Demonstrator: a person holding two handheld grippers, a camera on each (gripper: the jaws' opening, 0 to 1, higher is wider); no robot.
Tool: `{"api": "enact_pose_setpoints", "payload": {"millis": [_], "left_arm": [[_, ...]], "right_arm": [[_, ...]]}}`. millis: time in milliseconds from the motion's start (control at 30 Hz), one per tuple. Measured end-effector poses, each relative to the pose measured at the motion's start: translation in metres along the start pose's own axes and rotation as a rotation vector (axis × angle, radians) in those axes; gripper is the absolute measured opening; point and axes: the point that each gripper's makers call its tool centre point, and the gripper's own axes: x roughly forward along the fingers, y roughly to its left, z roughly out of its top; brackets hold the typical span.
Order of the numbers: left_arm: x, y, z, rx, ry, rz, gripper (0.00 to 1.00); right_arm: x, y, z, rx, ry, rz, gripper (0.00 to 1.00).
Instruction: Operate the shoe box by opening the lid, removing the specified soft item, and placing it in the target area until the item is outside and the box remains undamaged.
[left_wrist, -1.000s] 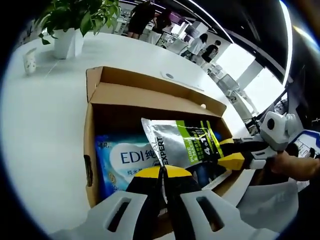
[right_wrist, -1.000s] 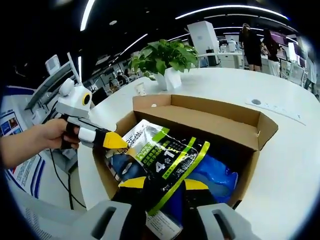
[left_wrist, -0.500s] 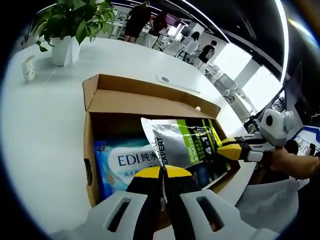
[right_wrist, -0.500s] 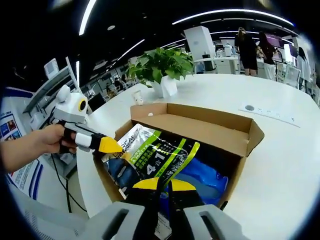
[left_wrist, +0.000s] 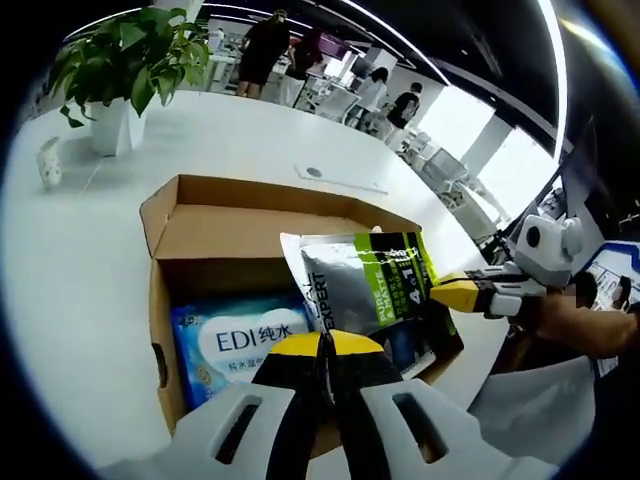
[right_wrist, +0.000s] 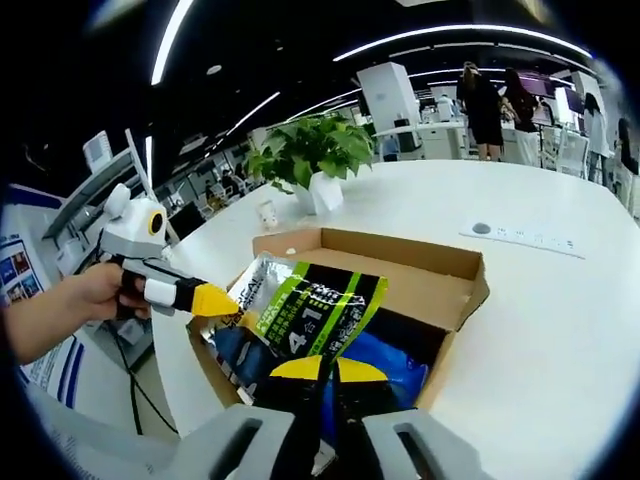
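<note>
Pouch (left_wrist: 365, 283), silver with green and black print, stands lifted above the open shoe box (left_wrist: 230, 235), pinched at one edge by each hand-held gripper: the left hand-held gripper (left_wrist: 325, 345) and the right hand-held gripper (right_wrist: 318, 368), both with jaws closed on it. It looks light, limp and slick, so corner grips may slip; a seam hold seems safer. A blue pack (left_wrist: 240, 345) lies below. The white tabletop (left_wrist: 80, 250) carries a potted plant (left_wrist: 115, 70) in an open office.

Both grippers, left gripper (left_wrist: 324, 345) and right gripper (right_wrist: 319, 370), have jaws pressed together; a hand (right_wrist: 75, 300) grips the left one.
</note>
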Motion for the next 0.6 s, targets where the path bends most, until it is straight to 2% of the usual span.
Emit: {"api": "enact_pose_setpoints", "payload": {"millis": [400, 600], "left_arm": [[0.009, -0.022, 0.008, -0.025, -0.007, -0.013, 0.00], [0.014, -0.034, 0.010, -0.009, -0.007, -0.004, 0.00]], "right_arm": [[-0.021, -0.015, 0.009, 0.034, -0.013, -0.028, 0.00], [-0.030, -0.022, 0.011, 0.038, -0.010, -0.043, 0.00]]}}
